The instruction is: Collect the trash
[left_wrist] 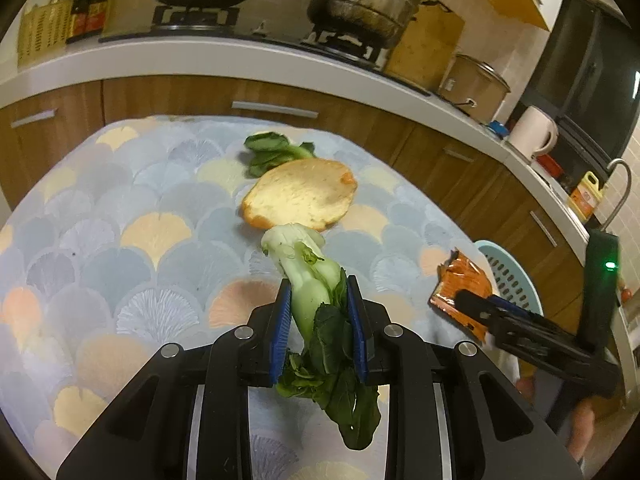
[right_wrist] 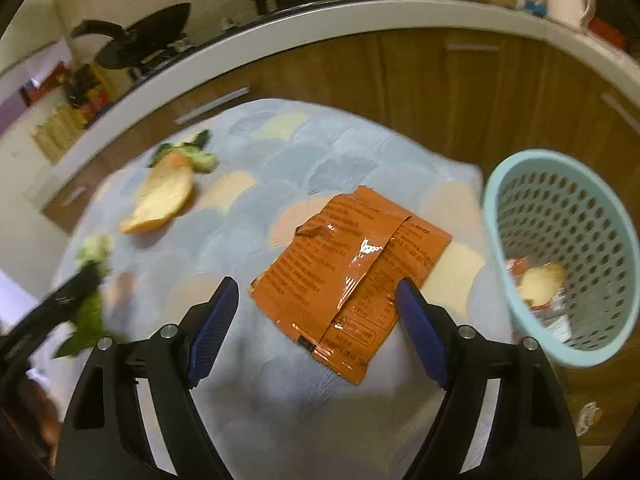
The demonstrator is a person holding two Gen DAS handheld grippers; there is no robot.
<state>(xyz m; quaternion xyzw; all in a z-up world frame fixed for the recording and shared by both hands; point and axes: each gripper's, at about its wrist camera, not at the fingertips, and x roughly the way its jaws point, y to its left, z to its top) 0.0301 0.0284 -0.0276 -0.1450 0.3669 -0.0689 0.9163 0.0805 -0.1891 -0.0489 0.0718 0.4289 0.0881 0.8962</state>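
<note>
**Bok choy in your left grip, wrapper waiting under your right**

Your left gripper is clamped on a bok choy stalk: both blue pads press its pale stem, its white base points away from you toward the far edge of the table, and the dark leaves droop back under the fingers. Just past that base lies an orange peel, pith side up, with a smaller bit of green leaf beyond it.

Your right gripper stands wide open, holding nothing. The orange snack wrapper lies flat on the patterned cloth, its long axis running diagonally, and its near end already sits between the two pads, so your right hand is the one for it. Whether the pads touch the foil is hard to judge through the blur.

The pale blue perforated basket stands just off the table's right edge, with scraps already inside. Nothing blocks the short path from wrapper to basket; the bok choy must cross over the wrapper to get there.
</note>
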